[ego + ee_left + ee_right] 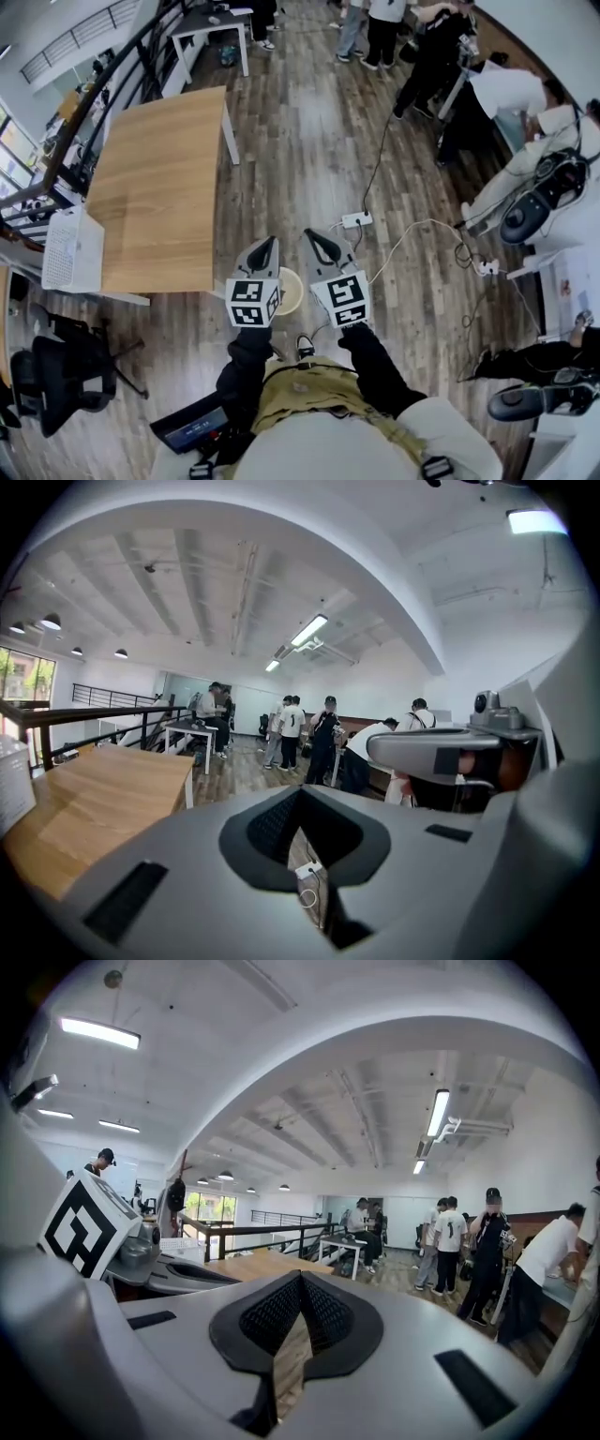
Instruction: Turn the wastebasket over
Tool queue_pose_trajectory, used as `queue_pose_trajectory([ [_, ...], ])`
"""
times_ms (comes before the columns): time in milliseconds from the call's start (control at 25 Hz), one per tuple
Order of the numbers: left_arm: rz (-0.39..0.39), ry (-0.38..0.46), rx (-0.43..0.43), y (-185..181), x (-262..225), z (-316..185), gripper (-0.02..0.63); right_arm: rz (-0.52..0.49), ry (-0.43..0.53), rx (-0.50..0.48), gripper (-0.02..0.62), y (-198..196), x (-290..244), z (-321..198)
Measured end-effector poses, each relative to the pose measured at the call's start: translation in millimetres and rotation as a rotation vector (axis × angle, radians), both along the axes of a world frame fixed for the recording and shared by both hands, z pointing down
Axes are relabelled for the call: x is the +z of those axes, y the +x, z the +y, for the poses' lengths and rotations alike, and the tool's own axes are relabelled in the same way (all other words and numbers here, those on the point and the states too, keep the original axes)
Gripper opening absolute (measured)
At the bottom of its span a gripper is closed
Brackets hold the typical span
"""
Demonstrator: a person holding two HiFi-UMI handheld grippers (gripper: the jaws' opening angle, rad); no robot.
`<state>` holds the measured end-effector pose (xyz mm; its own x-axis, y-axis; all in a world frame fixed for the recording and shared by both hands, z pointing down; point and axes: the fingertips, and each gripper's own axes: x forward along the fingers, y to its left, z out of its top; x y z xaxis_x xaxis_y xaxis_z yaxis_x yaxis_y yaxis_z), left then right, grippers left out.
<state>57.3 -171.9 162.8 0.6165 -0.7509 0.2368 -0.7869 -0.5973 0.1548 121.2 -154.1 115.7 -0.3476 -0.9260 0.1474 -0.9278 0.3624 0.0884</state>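
1. Before the body, the left tongs and right tongs are held closed, empty.
2. Beneath them, the cream wastebasket is seen on the floor.
3. Whether it is already overturned cannot be told.

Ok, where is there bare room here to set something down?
The wooden table top is almost entirely bare, bordered by the white crate at its near left end. The floor between the table's leg and the power strip is free too. Right of the strip, cables crowd the floor, and people stand at the far end.
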Motion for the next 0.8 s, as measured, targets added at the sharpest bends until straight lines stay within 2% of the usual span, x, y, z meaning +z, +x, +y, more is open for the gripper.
queue_pose_trajectory([
  [320, 0.012, 0.154, 0.019, 1, -74, -5, -0.003, -0.014, 0.129, -0.009, 0.020, -4, -69, -5],
  [640, 0.020, 0.230, -0.007, -16, -109, -10, -0.003, -0.036, 0.216, -0.027, 0.018, -20, -105, -9],
  [800, 0.029, 0.263, -0.016, -28, -124, -10, -0.003, -0.043, 0.231, -0.032, 0.018, -29, -115, -9],
])
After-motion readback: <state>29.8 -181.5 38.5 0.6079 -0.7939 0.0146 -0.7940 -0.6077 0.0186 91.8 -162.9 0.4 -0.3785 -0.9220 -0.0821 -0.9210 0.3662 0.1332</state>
